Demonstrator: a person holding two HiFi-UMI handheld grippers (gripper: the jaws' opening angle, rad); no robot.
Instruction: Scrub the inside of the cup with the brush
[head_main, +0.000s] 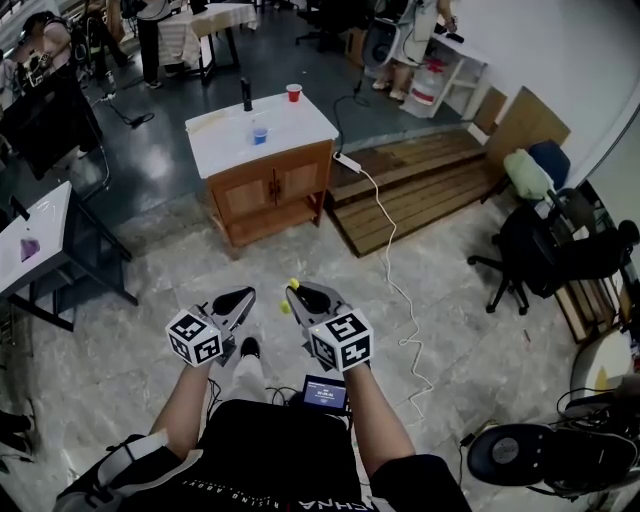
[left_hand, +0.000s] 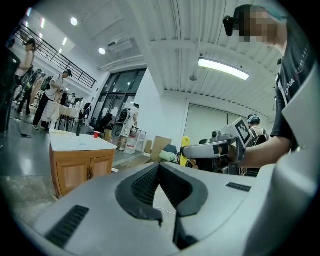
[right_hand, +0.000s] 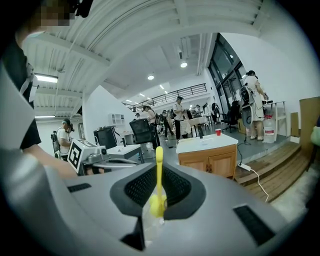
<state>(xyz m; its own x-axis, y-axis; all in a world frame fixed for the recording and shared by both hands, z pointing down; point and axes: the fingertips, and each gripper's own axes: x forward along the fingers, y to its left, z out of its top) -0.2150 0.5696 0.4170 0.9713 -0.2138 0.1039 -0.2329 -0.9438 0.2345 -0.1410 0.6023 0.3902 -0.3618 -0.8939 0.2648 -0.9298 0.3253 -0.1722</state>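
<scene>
The left gripper (head_main: 244, 295) is closed tight with nothing in it, while the right gripper (head_main: 297, 292) is clamped on the yellow brush (right_hand: 158, 186). Both hover well short of the cabinet (head_main: 302, 126), where a blue cup (head_main: 260, 134) and a red cup (head_main: 293, 92) stand apart.

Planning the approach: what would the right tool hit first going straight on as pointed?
Nothing near. The right tool, shut on the yellow brush, points over the floor toward the wooden cabinet, which sits slightly right of its line; that's probably first, depth unclear.
</scene>
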